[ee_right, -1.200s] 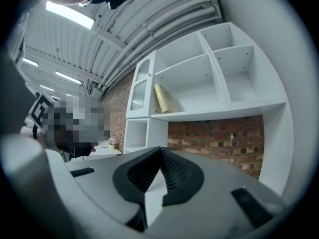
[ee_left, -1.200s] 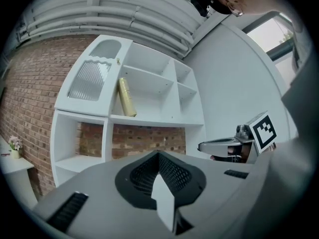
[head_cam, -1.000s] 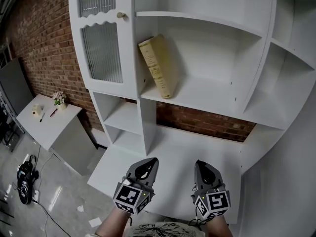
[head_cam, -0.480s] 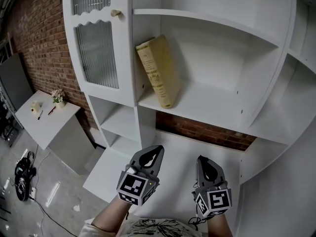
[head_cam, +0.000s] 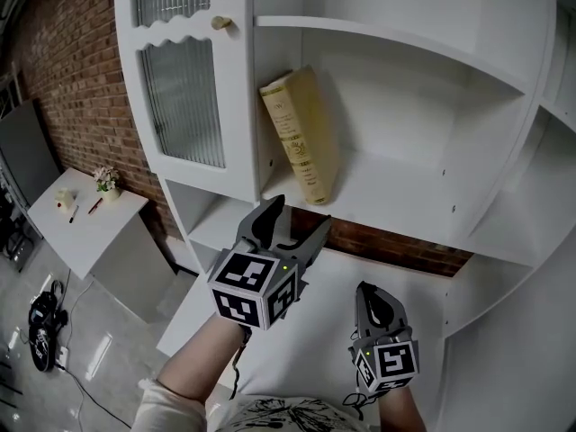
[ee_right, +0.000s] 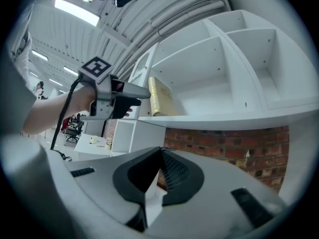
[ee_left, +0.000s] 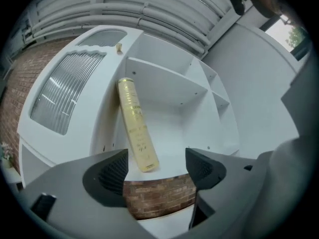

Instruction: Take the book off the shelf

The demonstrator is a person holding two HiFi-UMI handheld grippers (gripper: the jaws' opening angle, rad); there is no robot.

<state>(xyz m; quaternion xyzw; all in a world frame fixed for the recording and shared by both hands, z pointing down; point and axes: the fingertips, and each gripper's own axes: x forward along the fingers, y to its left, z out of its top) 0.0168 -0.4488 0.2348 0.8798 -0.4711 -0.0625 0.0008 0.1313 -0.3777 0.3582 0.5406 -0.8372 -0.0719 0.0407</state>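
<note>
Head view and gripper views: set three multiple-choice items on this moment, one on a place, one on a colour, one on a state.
1. Where is the book?
A. standing tilted on the shelf, against its left wall
B. flat on a table
C. in a gripper

2. What colour is the book?
A. red
B. pale yellow
C. black

3. How do the left gripper's jaws stand?
A. clamped on the book
B. shut, empty
C. apart, empty

Key: 1 A, its foot rests on the shelf board. 2 B, spine and cover look pale yellow. 3 C, they have just been opening, with only the brick wall and shelf seen through the gap.
</note>
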